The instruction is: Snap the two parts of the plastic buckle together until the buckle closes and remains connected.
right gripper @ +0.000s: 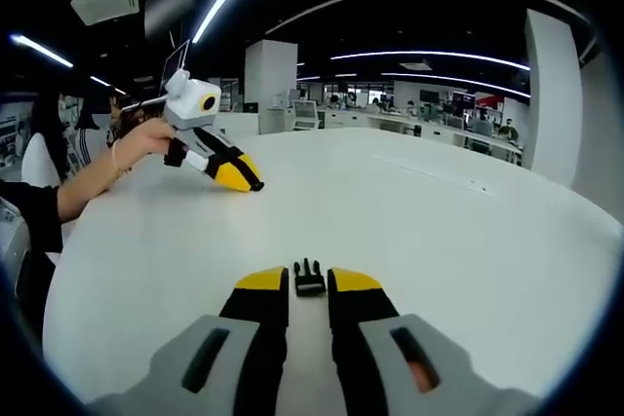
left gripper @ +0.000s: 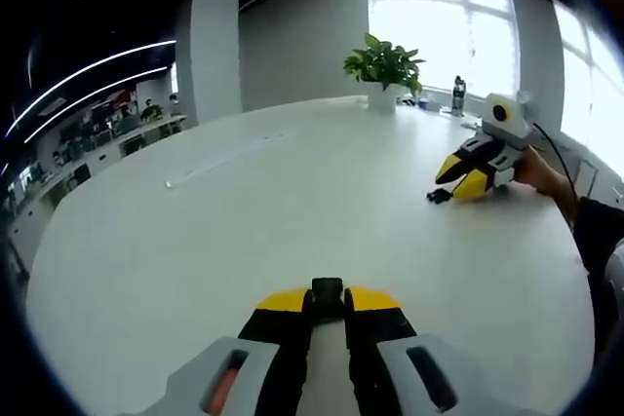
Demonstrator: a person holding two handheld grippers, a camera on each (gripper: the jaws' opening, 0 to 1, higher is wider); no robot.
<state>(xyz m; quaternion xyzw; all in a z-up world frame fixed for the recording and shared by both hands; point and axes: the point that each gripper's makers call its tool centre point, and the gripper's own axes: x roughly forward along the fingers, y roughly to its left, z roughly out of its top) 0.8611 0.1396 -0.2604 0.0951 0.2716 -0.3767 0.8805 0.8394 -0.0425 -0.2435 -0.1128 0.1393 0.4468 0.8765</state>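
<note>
A small black buckle part sits between the yellow tips of my left gripper, which is shut on it just above the white table. In the right gripper view the other black buckle part, with its prongs pointing away from me, is pinched between the tips of my right gripper. The two grippers are far apart. From the left gripper view, the right gripper is low over the table at the right, a black piece at its tip. The left gripper appears at the left of the right gripper view.
A potted plant and a dark bottle stand at the table's far edge by the window. A person's forearm reaches in behind the left gripper. Desks and people fill the office beyond the table.
</note>
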